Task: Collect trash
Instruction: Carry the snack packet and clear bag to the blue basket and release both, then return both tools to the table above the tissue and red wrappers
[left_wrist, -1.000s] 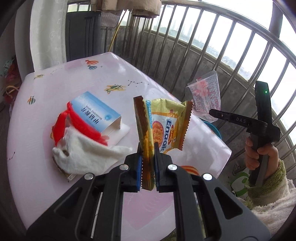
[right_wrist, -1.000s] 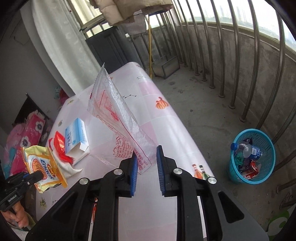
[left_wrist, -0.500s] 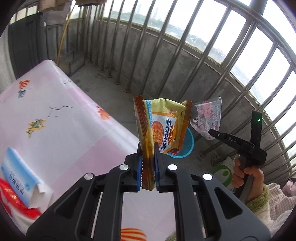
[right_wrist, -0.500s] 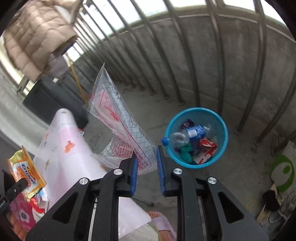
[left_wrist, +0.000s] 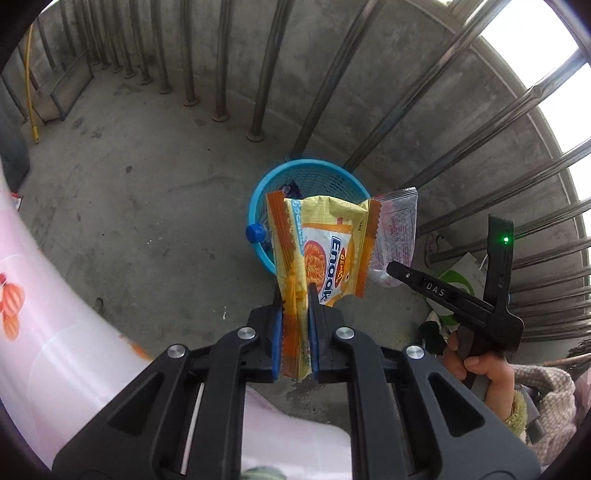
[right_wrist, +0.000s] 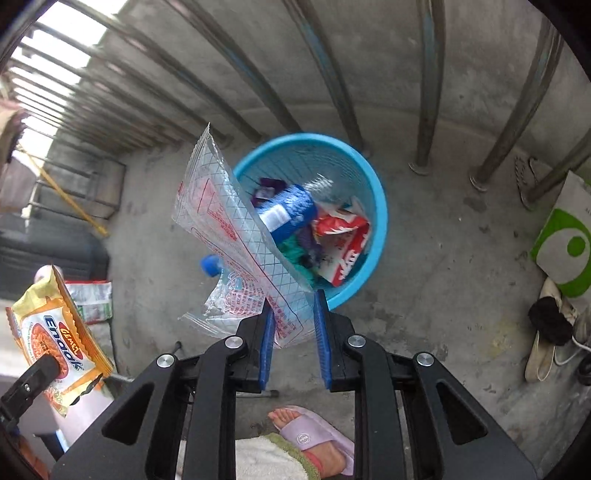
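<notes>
Left wrist view, items by size. Concrete floor (left_wrist: 147, 229), railing bars (left_wrist: 266, 74) behind. Table (left_wrist: 48, 332) with pink cover, lower left edge. Blue mesh bin (right_wrist: 373, 206) on the floor by the railing, holding a bottle (right_wrist: 288, 210) and wrappers. Clear plastic bag (right_wrist: 221, 221), red print: lower end between the right tool (right_wrist: 293, 339) pads, which stand slightly apart, only the left pad touching it; hangs over the bin's near rim. Yellow noodle packet (left_wrist: 321, 254): pinched at its lower edge by the left tool (left_wrist: 295, 339), upright above the bin.
</notes>
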